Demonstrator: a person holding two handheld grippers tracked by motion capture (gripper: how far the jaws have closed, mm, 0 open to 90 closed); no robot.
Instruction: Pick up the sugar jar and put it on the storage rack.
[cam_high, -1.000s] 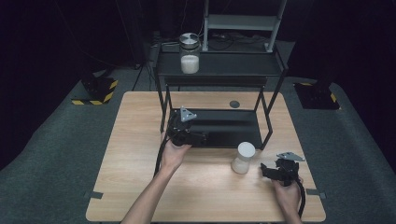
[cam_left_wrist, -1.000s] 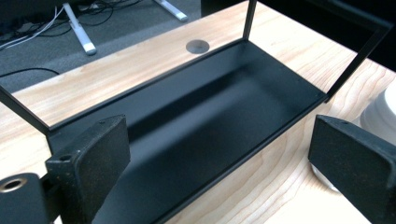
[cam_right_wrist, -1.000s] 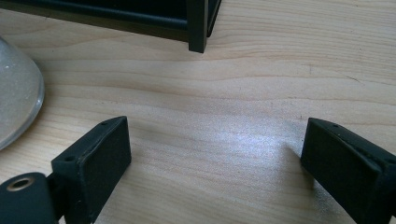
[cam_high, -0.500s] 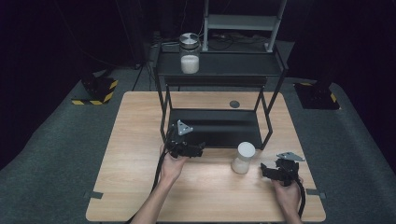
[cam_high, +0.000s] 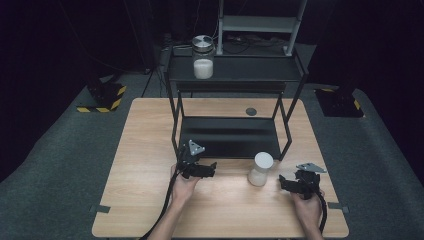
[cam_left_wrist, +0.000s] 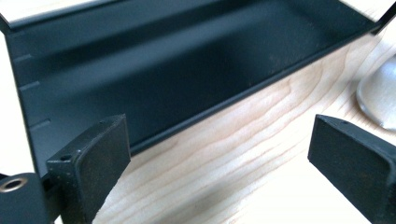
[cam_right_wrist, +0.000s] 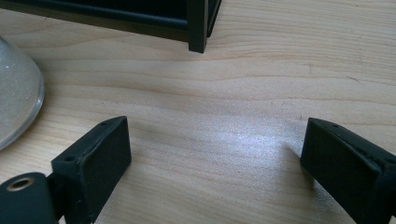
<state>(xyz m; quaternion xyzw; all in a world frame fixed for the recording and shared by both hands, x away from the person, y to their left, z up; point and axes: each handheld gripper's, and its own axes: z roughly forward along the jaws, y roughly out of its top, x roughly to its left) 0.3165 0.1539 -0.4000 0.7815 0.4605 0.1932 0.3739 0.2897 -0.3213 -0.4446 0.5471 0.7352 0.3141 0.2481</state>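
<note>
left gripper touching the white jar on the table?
Apart. High view shows bare wood between the left gripper and the white jar; its jaws stand open, empty.

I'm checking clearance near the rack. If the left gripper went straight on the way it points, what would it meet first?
Probably the black bottom shelf of the rack: in the left gripper view it lies straight ahead between the open jaws of the left gripper, past a strip of table. The white jar sits off to the side.
</note>
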